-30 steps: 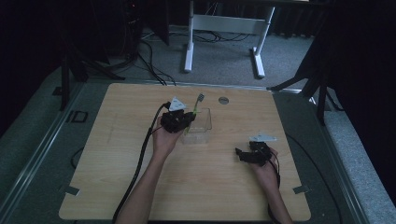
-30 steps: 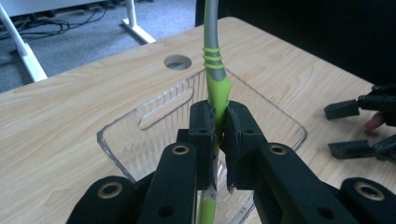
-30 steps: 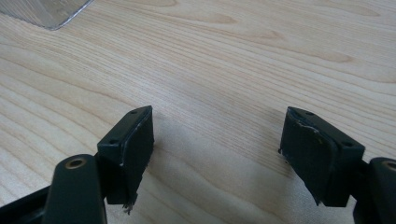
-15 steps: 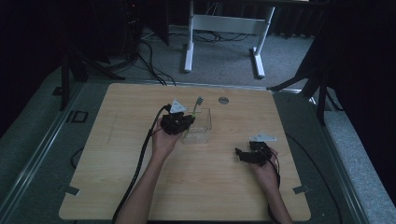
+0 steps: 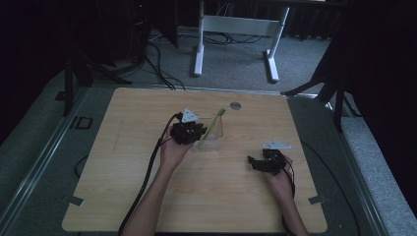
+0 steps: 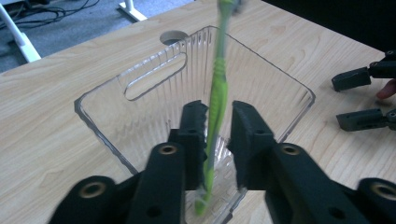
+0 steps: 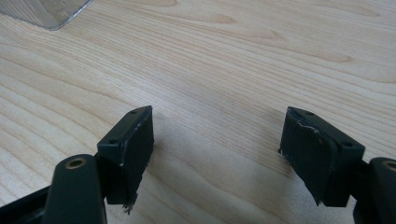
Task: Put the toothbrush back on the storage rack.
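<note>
left hand-held gripper (image 6: 217,123), jaws just parted, straddles the green toothbrush (image 6: 218,93) in the clear holder (image 6: 140,98); right hand-held gripper (image 7: 217,140) gapes over bare table (image 7: 224,60).

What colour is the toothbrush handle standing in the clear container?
Bright green toothbrush; clearest in the left gripper view.

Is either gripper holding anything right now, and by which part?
Nothing is held. The left gripper has just been opening around the green toothbrush handle in the clear holder; the right gripper is open and empty.
</note>
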`<action>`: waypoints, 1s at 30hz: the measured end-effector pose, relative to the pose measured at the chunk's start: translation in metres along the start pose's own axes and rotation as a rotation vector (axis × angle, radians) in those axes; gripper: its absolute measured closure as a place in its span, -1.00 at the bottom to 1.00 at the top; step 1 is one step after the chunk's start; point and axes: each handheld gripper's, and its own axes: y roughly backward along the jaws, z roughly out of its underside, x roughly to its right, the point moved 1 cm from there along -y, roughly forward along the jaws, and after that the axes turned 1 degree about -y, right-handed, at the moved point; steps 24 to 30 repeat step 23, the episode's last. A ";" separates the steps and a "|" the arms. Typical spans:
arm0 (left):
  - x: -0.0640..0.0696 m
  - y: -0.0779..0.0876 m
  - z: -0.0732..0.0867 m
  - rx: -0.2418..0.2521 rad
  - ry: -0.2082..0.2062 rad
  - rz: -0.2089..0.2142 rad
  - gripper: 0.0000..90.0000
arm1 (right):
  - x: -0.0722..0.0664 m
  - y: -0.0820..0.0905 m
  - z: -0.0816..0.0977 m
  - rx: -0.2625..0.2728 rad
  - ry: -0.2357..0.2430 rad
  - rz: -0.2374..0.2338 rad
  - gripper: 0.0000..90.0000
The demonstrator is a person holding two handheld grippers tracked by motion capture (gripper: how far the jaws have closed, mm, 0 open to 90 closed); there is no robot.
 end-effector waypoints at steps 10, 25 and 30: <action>0.003 0.023 -0.003 0.112 0.024 -0.084 0.07 | 0.000 0.000 0.000 0.000 0.002 0.000 -0.43; -0.018 0.062 0.051 0.044 0.134 -0.249 -0.42 | 0.000 0.000 0.000 0.000 0.002 -0.001 -0.43; -0.018 0.062 0.051 0.044 0.134 -0.249 -0.42 | 0.000 0.000 0.000 0.000 0.002 -0.001 -0.43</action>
